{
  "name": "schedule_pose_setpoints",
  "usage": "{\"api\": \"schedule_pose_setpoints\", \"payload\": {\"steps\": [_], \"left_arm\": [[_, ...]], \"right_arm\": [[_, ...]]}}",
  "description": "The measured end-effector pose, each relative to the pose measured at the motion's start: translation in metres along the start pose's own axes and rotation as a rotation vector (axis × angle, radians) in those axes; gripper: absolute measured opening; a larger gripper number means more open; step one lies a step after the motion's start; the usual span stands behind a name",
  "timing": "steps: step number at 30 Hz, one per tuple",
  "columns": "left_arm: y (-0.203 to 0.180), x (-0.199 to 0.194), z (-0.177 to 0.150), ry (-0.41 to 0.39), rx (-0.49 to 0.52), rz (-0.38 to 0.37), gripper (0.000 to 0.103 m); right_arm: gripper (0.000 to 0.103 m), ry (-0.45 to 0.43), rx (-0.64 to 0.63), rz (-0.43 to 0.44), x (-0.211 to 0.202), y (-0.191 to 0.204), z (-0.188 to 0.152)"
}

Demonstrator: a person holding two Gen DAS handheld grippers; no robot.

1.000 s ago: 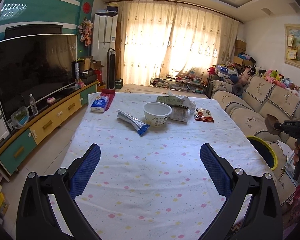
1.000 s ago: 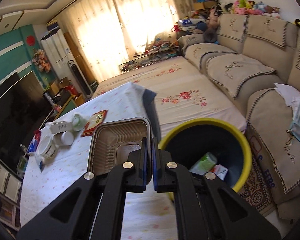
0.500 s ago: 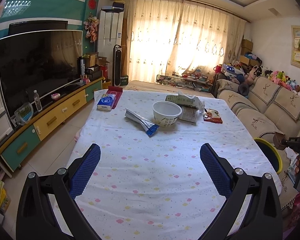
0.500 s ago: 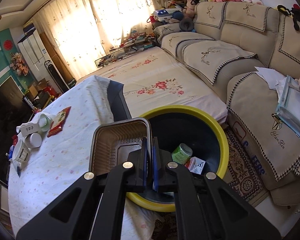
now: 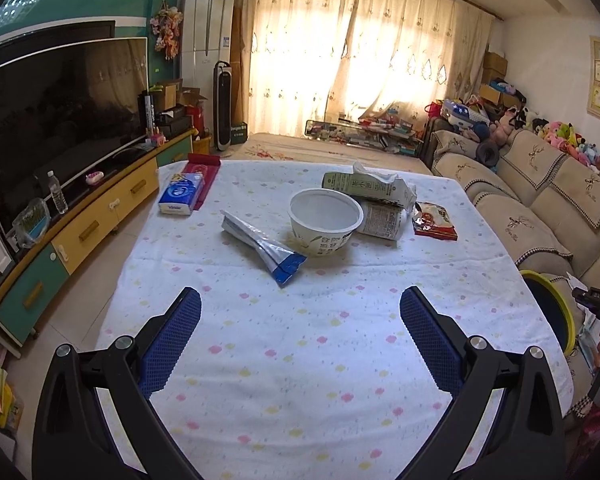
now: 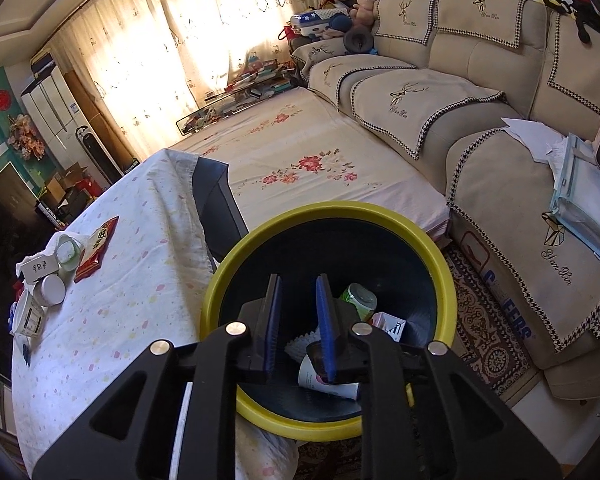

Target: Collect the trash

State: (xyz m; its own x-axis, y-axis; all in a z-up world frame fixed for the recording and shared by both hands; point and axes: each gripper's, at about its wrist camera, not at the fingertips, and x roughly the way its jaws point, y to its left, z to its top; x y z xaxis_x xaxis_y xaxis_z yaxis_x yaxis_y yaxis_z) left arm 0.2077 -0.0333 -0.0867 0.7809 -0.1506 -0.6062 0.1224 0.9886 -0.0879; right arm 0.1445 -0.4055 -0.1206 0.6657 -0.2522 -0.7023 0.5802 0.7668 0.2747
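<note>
One yellow-rimmed bin [image 6: 328, 216], dark inside, sits beside the table [image 5: 300, 360], holding a green can [image 6: 360, 298], a small carton [image 6: 392, 324] and white scraps. Right gripper [image 6: 297, 320] hangs over it; its jaws have just been opening, nothing between them. Left gripper [image 5: 300, 320] gapes wide, empty. On the table: one white bowl [image 5: 324, 226], one silver-blue wrapper [image 5: 265, 246], two cartons [image 5: 370, 200], one red packet [image 5: 436, 224], one tissue pack [image 5: 181, 194].
</note>
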Motion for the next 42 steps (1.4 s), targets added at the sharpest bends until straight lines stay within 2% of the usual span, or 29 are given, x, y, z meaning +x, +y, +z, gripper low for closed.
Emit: {"api": "schedule_pose_setpoints", "payload": {"steps": [6,13,18,20,27,34,39,42], "left_arm": [[-0.001,0.05,0.029,0.047,0.018,0.034,0.098],[-0.002,0.101,0.073,0.094,0.028,-0.022,0.096],[-0.006,0.145,0.095,0.156,0.052,-0.025,0.082],[-0.003,0.161,0.097,0.191,0.049,-0.02,0.071],[0.0,0.204,0.1,0.262,0.045,-0.02,0.059],[0.001,0.23,0.097,0.324,0.048,-0.049,0.041],[-0.001,0.236,0.094,0.32,0.072,-0.022,0.032],[-0.001,0.236,0.093,0.319,0.083,-0.008,0.021]], "right_arm": [[0.018,0.002,-0.002,0.007,0.005,0.003,0.001],[0.02,0.031,-0.002,0.013,0.017,0.001,-0.004],[0.022,0.044,-0.005,0.018,0.02,0.001,-0.006],[0.023,0.042,-0.007,0.021,0.02,0.002,-0.006],[0.025,0.033,-0.016,0.028,0.016,0.006,-0.005],[0.025,0.05,-0.019,0.036,0.02,0.008,-0.007],[0.025,0.053,-0.023,0.041,0.021,0.009,-0.008],[0.025,0.057,-0.021,0.044,0.021,0.008,-0.009]]}}
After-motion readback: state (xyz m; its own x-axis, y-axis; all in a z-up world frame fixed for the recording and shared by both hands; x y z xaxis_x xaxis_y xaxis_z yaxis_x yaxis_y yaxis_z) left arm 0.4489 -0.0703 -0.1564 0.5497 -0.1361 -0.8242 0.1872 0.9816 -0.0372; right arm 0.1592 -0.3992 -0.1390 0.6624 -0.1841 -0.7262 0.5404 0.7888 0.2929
